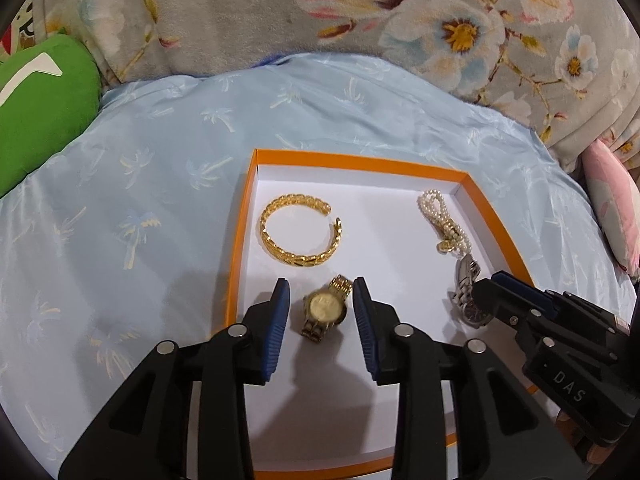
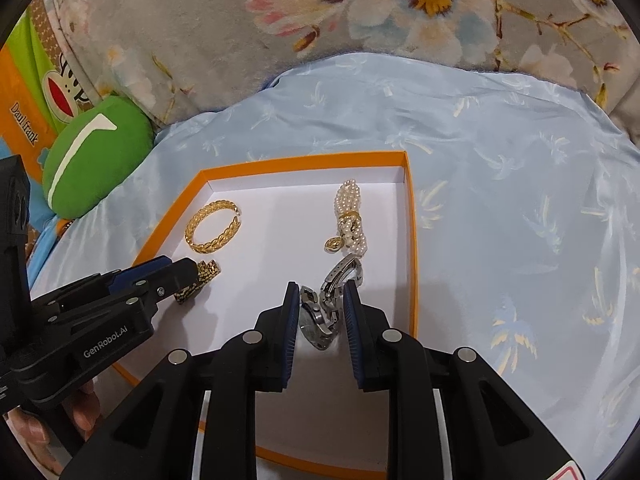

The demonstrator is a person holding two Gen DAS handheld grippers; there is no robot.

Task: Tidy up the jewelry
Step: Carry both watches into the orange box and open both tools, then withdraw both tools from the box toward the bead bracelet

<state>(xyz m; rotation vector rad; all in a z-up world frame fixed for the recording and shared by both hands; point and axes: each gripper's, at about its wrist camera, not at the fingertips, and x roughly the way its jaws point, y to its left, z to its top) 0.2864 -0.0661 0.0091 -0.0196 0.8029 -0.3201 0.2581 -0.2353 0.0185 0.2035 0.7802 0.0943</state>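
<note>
An orange-rimmed box [image 1: 239, 248] with a white floor lies on a pale blue cloth. In it are a gold bangle [image 1: 300, 236], a pearl bracelet [image 1: 440, 220], a gold watch [image 1: 324, 310] and a silver watch [image 1: 466, 280]. My left gripper [image 1: 321, 294] is open, its blue pads on either side of the gold watch with gaps. My right gripper [image 2: 321, 298] has its pads close around the silver watch [image 2: 320, 316], which lies on the box floor; the right pad touches the band. The right wrist view also shows the bangle [image 2: 214, 226], the pearls [image 2: 350, 216] and the box rim [image 2: 412, 248].
A green plush cushion [image 1: 40, 120] lies at the left edge of the cloth. A grey floral blanket [image 1: 360, 12] rises behind it. A pink pillow [image 1: 616, 216] sits at the right. An orange printed bag [image 2: 24, 100] stands behind the cushion.
</note>
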